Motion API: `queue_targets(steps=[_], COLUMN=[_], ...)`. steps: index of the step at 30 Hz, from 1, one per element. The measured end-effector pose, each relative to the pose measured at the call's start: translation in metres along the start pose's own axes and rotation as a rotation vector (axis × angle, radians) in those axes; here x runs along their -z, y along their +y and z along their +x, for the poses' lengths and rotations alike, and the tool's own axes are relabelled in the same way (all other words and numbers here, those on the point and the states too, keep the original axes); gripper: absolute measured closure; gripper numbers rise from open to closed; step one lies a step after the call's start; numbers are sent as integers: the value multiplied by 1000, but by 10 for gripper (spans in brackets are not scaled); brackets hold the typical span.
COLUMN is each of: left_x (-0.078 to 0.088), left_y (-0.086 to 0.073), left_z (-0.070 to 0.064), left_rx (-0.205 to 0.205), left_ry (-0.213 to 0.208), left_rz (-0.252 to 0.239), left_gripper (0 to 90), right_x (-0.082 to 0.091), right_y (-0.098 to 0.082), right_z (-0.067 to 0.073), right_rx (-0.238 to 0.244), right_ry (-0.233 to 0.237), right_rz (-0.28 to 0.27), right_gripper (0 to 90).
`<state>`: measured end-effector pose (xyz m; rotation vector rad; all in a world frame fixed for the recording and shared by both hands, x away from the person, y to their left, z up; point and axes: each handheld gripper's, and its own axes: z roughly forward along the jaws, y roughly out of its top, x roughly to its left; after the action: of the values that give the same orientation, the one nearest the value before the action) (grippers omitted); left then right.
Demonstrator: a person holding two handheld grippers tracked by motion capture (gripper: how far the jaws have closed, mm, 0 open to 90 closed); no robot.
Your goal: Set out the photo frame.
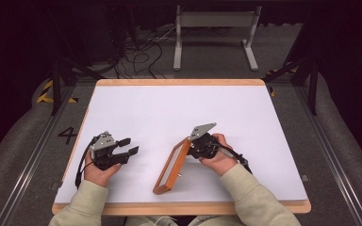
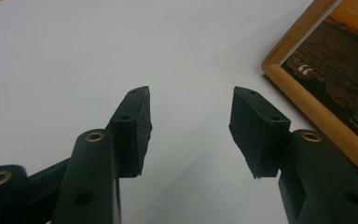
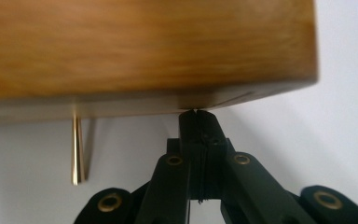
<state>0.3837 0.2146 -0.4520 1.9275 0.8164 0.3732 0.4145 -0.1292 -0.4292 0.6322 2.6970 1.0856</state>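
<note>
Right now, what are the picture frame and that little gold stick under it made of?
The picture frame looks like wood with a smooth orange-brown finish: grain streaks show along its edge in the right gripper view. The thin gold pin looks like shiny metal, maybe brass, since it gleams. I can't be sure of either.

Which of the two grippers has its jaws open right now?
The left gripper: its jaws stand apart over bare table, while the right gripper has its jaws shut together under the picture frame.
</note>
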Motion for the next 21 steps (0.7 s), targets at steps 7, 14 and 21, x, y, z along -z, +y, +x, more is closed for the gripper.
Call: queue_targets(steps=[7,14,21], left_x=[3,4,1], left_y=[-2,-2,-2], left_z=[0,1,-1], left_rx=[4,1,-3], left_ry=[5,9,-2], left_rz=[4,0,13], left_gripper=[489,490,496], right_x=[-15,-26,-24], right_y=[19,35,38], right_z=[-1,1,3], right_rx=[23,48,40], right_ry=[32,82,70], right_rz=[-24,-42,-33], right_gripper=[900,900,900])
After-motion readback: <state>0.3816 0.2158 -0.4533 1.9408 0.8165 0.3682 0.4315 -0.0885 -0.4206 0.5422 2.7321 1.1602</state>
